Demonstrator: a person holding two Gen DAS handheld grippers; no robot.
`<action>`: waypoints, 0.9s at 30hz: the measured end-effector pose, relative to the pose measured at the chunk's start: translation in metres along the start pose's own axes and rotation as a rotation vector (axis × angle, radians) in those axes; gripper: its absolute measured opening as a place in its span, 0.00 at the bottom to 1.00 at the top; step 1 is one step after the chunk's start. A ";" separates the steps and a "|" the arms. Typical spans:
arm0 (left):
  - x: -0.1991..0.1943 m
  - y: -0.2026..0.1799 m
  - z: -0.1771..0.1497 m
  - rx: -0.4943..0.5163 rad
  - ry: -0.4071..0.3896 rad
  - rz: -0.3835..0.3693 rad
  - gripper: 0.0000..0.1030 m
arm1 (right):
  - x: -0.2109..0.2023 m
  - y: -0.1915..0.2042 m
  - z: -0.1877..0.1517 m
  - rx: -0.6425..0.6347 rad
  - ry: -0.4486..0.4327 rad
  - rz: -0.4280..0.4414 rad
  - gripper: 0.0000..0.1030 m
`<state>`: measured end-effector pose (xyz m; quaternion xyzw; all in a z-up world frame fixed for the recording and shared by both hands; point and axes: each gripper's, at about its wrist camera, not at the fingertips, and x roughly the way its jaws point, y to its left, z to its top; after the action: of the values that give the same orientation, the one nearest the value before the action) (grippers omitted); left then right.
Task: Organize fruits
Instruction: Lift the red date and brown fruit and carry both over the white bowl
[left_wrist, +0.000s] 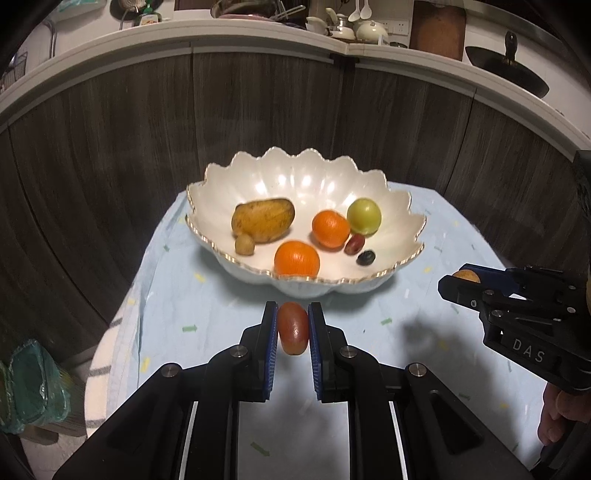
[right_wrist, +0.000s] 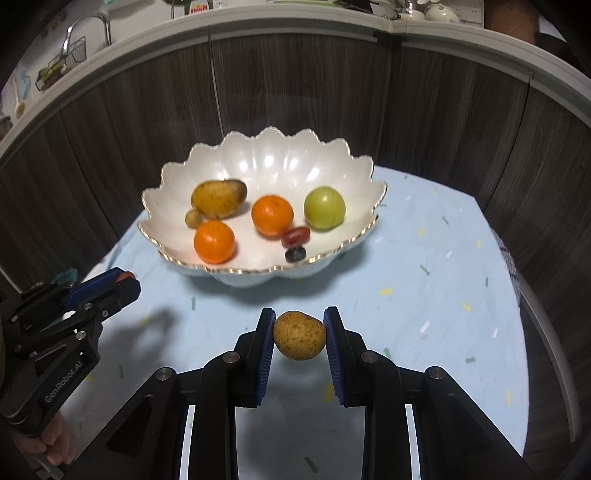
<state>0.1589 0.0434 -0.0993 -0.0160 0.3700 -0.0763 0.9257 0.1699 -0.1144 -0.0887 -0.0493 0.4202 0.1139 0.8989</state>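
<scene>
Left wrist: your left gripper (left_wrist: 292, 328) grips a red grape (left_wrist: 293, 329), just short of the bowl (left_wrist: 402, 218), which already holds seven fruits.

Right wrist: your right gripper (right_wrist: 300, 334) clamps a small brown fruit (right_wrist: 299, 335), probably a longan; also short of the bowl. Both drops remain.

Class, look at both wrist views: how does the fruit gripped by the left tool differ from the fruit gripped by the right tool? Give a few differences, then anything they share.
Colour: the red grape is glossy red; the small yellow-brown fruit is dull and speckled.
Shape: the grape is a slim oval; the yellow-brown fruit is rounder and lumpier.
Width: the left tool stands narrower than the right tool.
Shared: each is pinched between blue pads, in front of the white bowl.
</scene>
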 end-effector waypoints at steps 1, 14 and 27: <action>-0.001 -0.001 0.003 0.002 -0.003 -0.001 0.16 | -0.002 0.000 0.002 0.000 -0.005 0.002 0.27; -0.004 -0.005 0.044 0.024 -0.044 -0.006 0.16 | -0.016 -0.011 0.044 -0.012 -0.075 0.000 0.27; 0.013 0.009 0.096 0.018 -0.067 0.005 0.17 | -0.003 -0.019 0.091 -0.007 -0.104 -0.005 0.27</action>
<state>0.2353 0.0479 -0.0392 -0.0091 0.3380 -0.0766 0.9380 0.2400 -0.1168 -0.0281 -0.0476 0.3725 0.1156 0.9196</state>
